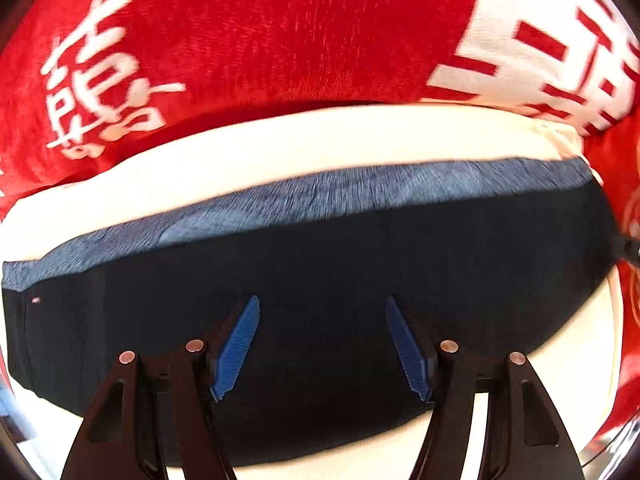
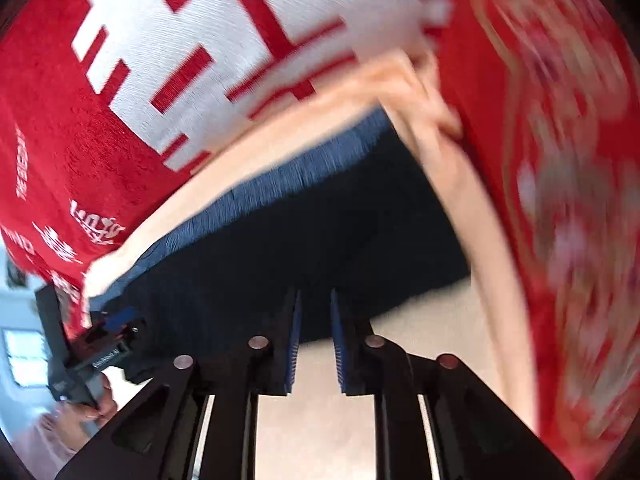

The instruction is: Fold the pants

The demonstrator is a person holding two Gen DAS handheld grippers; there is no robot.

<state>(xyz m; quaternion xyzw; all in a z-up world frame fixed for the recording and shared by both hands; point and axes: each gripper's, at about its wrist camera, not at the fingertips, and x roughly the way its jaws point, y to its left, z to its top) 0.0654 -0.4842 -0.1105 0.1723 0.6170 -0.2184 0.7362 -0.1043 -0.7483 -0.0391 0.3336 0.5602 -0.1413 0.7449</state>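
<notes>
The dark navy pants (image 1: 320, 264) lie flat as a folded band across a cream cushion (image 1: 320, 140). A lighter blue strip (image 1: 320, 192) runs along their far edge. My left gripper (image 1: 322, 300) hangs straight over the pants, open, with nothing between its blue pads. In the right wrist view the pants (image 2: 320, 240) fill the middle and their right end lies in front of my right gripper (image 2: 315, 294). Its pads stand a narrow gap apart, open, with no cloth pinched. The left gripper (image 2: 116, 320) shows at the pants' left end.
A red blanket with large white characters (image 1: 280, 32) lies beyond the cushion and wraps round its right side (image 2: 560, 160). Bare cream cushion (image 2: 400, 360) shows below the pants. A hand (image 2: 92, 404) holds the left gripper's handle.
</notes>
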